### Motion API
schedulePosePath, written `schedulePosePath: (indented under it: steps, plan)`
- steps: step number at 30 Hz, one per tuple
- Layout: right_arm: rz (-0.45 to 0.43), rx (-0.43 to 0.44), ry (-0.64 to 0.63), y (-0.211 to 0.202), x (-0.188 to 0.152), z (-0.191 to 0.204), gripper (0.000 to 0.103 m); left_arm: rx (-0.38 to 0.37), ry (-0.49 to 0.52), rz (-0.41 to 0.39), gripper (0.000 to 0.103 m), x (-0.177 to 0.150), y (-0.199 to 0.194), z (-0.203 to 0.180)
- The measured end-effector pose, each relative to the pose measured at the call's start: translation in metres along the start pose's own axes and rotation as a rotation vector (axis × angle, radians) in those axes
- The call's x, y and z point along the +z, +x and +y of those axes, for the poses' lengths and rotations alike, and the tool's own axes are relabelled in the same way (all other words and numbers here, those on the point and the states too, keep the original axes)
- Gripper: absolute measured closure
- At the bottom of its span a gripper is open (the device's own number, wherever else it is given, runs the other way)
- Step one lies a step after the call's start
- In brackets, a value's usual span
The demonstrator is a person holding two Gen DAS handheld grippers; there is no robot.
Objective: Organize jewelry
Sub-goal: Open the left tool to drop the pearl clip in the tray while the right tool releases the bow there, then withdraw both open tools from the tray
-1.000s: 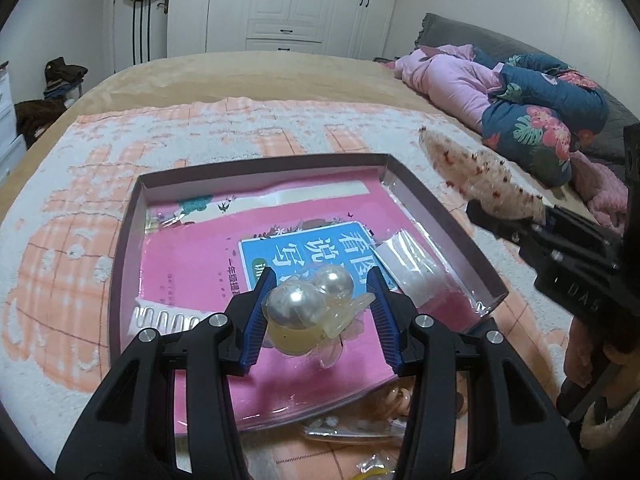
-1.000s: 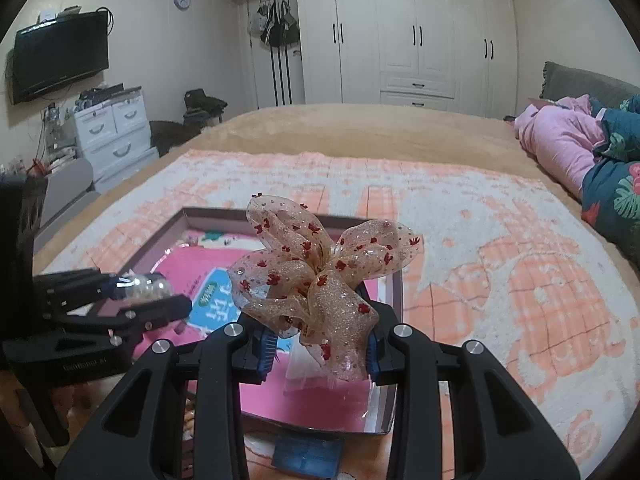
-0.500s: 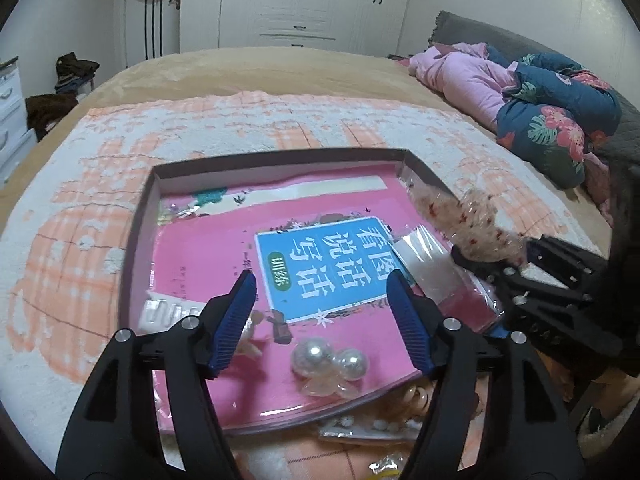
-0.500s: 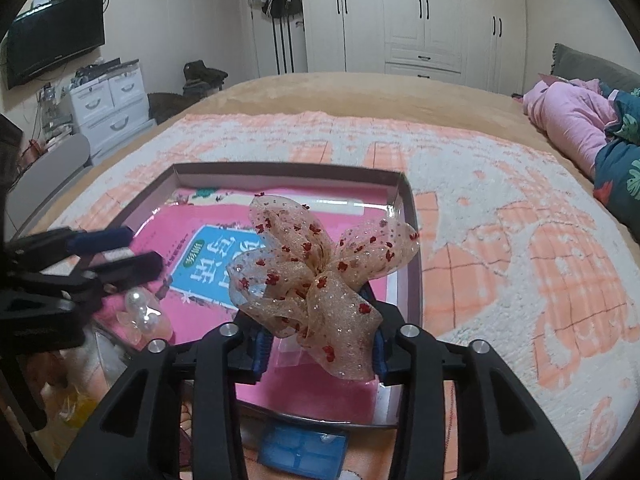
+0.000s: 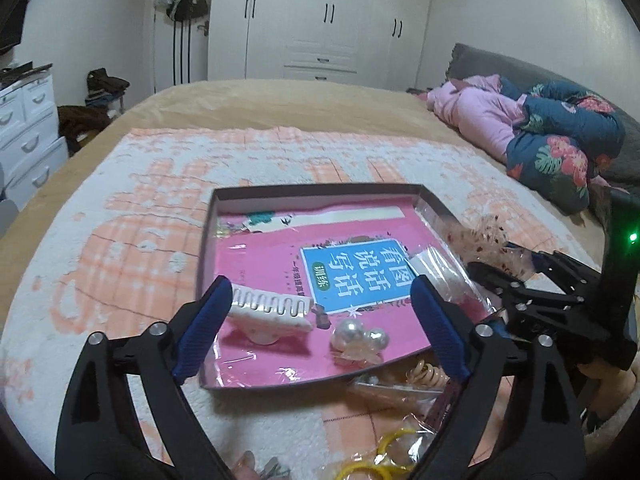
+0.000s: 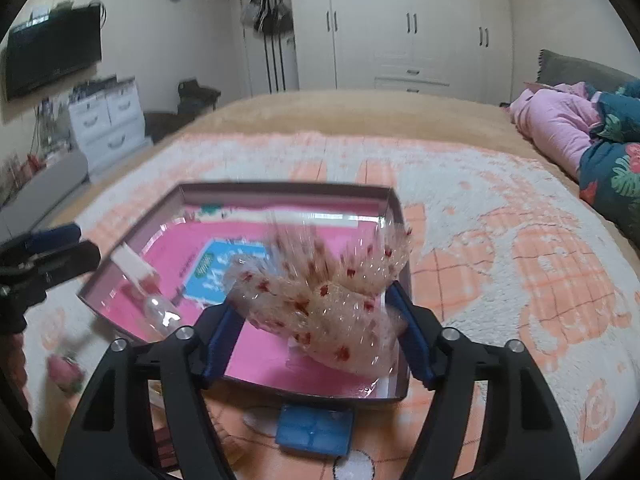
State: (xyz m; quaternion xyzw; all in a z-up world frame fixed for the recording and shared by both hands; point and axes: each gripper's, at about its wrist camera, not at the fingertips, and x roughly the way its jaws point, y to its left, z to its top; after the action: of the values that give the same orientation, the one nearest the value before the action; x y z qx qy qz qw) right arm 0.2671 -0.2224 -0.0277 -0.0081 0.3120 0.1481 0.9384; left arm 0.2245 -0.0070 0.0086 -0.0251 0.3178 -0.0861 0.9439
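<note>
Resting now on the pink book cover inside the shallow dark-rimmed cardboard tray point(image 5: 312, 190) is the translucent hair clip topped with pearly white beads point(image 5: 358, 338), which a second ago sat pinched in the left gripper point(image 5: 320, 316). Its blue-padded jaws have since spread wide and hold nothing. The clip lies between and just ahead of those open fingers, nearer the right-hand one, close to the tray's near wall. Beside it, toward the left finger, lies a white comb-toothed hair clip point(image 5: 272, 312).

The right gripper point(image 6: 320, 320) has also changed: its jaws, clamped a moment ago on the sheer peach organza bow with red dots point(image 6: 324, 292), now stand apart. The bow is motion-blurred between them, over the tray's near right corner; whether it has fully landed cannot be told.

Judging from this, one piece is placed and a second is being released. More items wait outside the tray: yellow hair ties point(image 5: 380, 468) and a small blue case point(image 6: 316, 428) on the peach-and-white blanket point(image 5: 132, 220)
</note>
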Motion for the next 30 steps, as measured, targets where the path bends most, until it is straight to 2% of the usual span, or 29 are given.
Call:
schedulePosePath:
  steps: [4,6,11,19,30]
  plan:
    - [-0.047,-0.01,0.024,-0.021,0.006,-0.001,0.032,0.006,0.003,-0.031,0.02,0.0,-0.015,0.0]
    - [-0.066,-0.011,0.036,-0.032,0.008,-0.002,0.027,0.006,0.008,-0.047,0.016,0.0,-0.024,-0.002]
    - [-0.097,-0.024,0.048,-0.058,0.01,-0.001,0.025,0.003,0.002,-0.087,0.016,-0.001,-0.043,-0.003]
    - [-0.142,-0.051,0.056,-0.097,0.006,0.002,0.022,-0.011,-0.014,-0.126,0.013,-0.004,-0.07,-0.002]
    - [-0.229,-0.104,0.057,-0.146,-0.005,0.007,0.013,-0.01,-0.011,-0.185,0.011,-0.01,-0.107,0.001]
